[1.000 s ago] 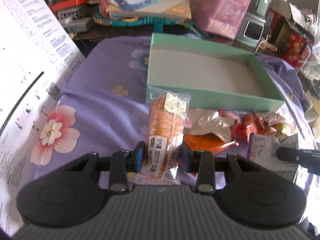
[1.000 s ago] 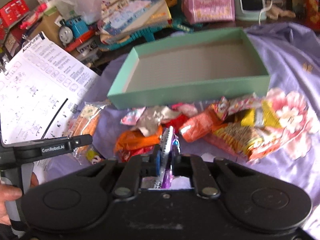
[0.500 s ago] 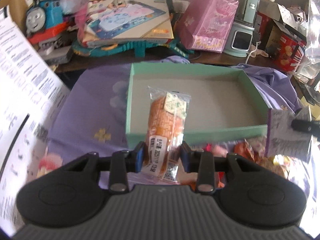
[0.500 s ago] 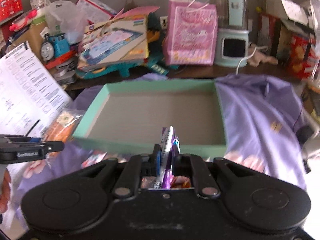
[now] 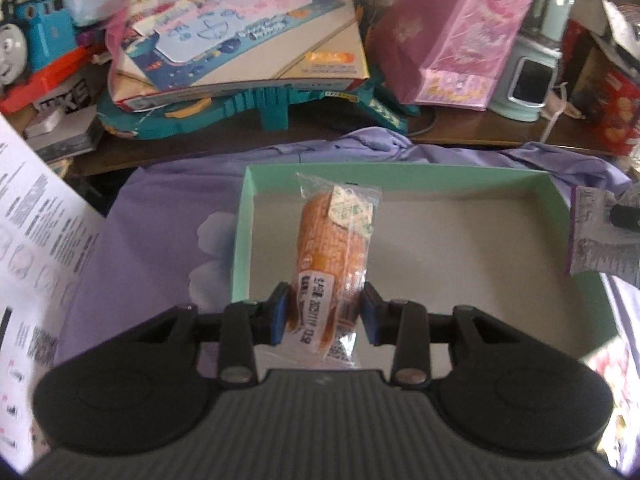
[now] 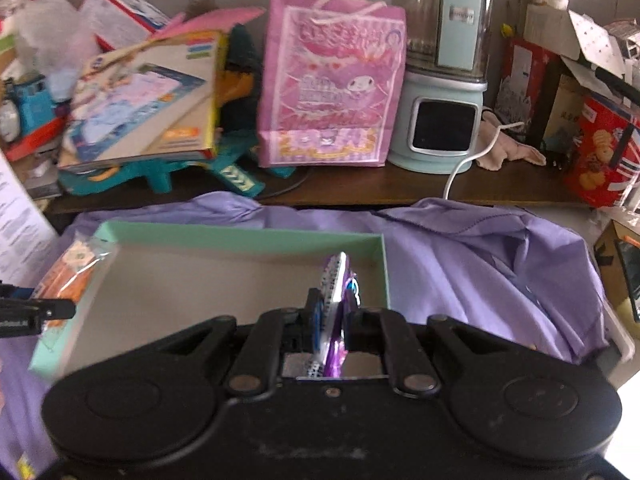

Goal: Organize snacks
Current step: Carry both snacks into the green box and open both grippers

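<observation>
My left gripper (image 5: pixel 325 312) is shut on an orange snack in a clear wrapper (image 5: pixel 334 252), held over the left part of the mint green box (image 5: pixel 242 232). The same orange snack (image 6: pixel 68 276) shows at the box's left end in the right wrist view. My right gripper (image 6: pixel 334 316) is shut on a thin purple and silver snack packet (image 6: pixel 336 280), held edge-on over the right part of the green box (image 6: pixel 240 236). That purple packet (image 5: pixel 596 236) appears at the right edge of the left wrist view. The box floor is bare grey.
A purple cloth (image 6: pixel 480 256) covers the table under the box. Behind it a dark shelf (image 6: pixel 360 188) holds a pink gift bag (image 6: pixel 332 92), a toy box (image 5: pixel 244 36), a blue toy train (image 5: pixel 36 40) and a mint appliance (image 6: pixel 444 120). A white printed sheet (image 5: pixel 36 240) stands left.
Both grippers have carried their snacks from the pile in front of the box forward to over the box. The snack pile has dropped out of view.
</observation>
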The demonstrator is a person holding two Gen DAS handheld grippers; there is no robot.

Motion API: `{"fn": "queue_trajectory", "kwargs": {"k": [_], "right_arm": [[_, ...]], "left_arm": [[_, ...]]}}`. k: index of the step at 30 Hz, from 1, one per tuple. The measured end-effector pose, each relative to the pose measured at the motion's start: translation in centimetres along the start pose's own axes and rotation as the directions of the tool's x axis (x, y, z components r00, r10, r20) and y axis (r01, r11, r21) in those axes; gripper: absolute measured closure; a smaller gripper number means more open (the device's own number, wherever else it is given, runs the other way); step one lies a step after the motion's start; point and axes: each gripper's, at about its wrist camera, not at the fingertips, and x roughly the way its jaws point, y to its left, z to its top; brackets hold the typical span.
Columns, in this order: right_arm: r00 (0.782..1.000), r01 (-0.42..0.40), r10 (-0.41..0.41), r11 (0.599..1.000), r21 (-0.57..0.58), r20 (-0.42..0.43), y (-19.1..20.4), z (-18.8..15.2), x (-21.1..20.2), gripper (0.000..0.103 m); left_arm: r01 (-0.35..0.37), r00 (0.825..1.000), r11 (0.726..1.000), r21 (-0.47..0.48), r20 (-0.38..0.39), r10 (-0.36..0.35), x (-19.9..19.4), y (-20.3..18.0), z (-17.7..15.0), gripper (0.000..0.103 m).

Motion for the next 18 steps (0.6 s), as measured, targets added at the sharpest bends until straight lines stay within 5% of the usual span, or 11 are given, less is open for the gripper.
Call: {"fn": "queue_trajectory", "kwargs": {"k": [9,11,12,14,18], "right_arm": [[0.997,0.076,-0.074,0.995,-0.065,0.031,-0.6,2.4,6.6,0.089],[0.998,0.069,-0.068,0.995,-0.072,0.010,-0.6,2.3,7.3,0.073],[0.998,0.062,-0.062,0.996,-0.067,0.003,-0.6,2.1,7.4,0.052],[0.997,0.074,-0.073,0.995,-0.066,0.023,-0.5,1.6,7.0,0.029],[0.996,0.082,-0.079,0.994,-0.077,0.035,-0.3,1.1,5.6,0.024]], "left_arm": [[-0.042,0.999,0.999,0.002,-0.007,0.042,5.4,0.6,2.8,0.066],[-0.059,0.998,0.998,0.006,-0.003,0.059,5.7,0.5,2.7,0.054],[-0.067,0.998,0.998,0.010,0.000,0.067,5.7,0.3,2.6,0.041],[-0.082,0.996,0.996,0.021,0.024,0.082,5.1,0.0,2.4,0.032],[-0.096,0.994,0.995,0.034,0.045,0.095,3.9,-0.4,2.2,0.017]]}}
